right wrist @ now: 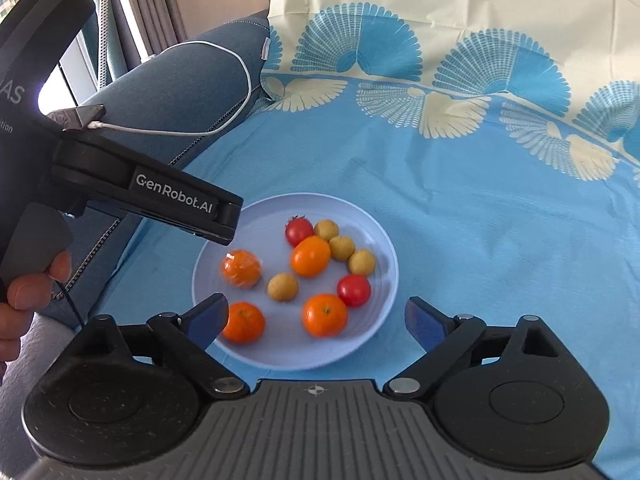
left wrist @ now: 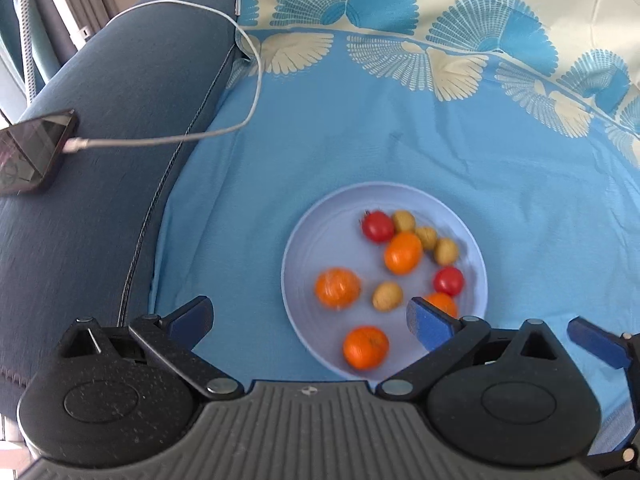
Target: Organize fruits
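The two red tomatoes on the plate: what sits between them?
In the right wrist view, an orange fruit and small tan fruits lie between the far tomato and the near tomato on the plate.

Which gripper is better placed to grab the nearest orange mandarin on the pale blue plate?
Probably the right gripper: its open jaws sit over the pale blue plate, the nearest orange mandarin beside its left finger. The left gripper is also open but straddles the plate's edge.

A blue cloth [right wrist: 480,208] with a fan-patterned border covered the surface. A pale plate [right wrist: 384,280] of fruit lay on it, nearer its left edge, where a dark blue cushion [left wrist: 120,140] adjoined.
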### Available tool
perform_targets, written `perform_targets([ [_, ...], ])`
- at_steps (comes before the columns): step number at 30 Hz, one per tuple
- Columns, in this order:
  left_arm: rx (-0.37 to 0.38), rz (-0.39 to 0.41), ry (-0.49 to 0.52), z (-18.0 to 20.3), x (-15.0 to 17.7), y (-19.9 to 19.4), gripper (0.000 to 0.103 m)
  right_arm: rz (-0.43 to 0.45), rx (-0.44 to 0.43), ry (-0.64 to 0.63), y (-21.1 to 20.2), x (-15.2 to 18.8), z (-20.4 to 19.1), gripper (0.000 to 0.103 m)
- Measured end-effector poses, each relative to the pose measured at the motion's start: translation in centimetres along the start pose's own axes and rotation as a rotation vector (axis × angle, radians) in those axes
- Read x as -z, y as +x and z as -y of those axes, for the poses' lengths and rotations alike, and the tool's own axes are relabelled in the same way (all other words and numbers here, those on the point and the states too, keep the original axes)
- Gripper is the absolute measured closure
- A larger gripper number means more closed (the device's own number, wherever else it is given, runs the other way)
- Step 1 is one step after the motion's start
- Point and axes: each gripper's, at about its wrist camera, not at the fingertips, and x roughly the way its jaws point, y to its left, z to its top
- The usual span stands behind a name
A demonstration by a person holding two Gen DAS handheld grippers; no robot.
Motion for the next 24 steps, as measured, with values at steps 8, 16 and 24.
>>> perform_targets([
  [8,-0.015,0.052,0.033,0.2,5.2,-5.6,0.0,0.072,0.09,-0.011,-6.6,3.7,-1.3,0.001],
  [16,-0.024,0.115,0.036,0.4,8.7,-9.4,0.0,0.121,0.126,-0.033,-10.7,6.7,-2.7,0.001],
  [24,-0.05,0.167,0.054,1.1,10.6,-11.6,0.0,0.189,0.147,-0.05,-13.5,7.6,-3.2,0.001],
])
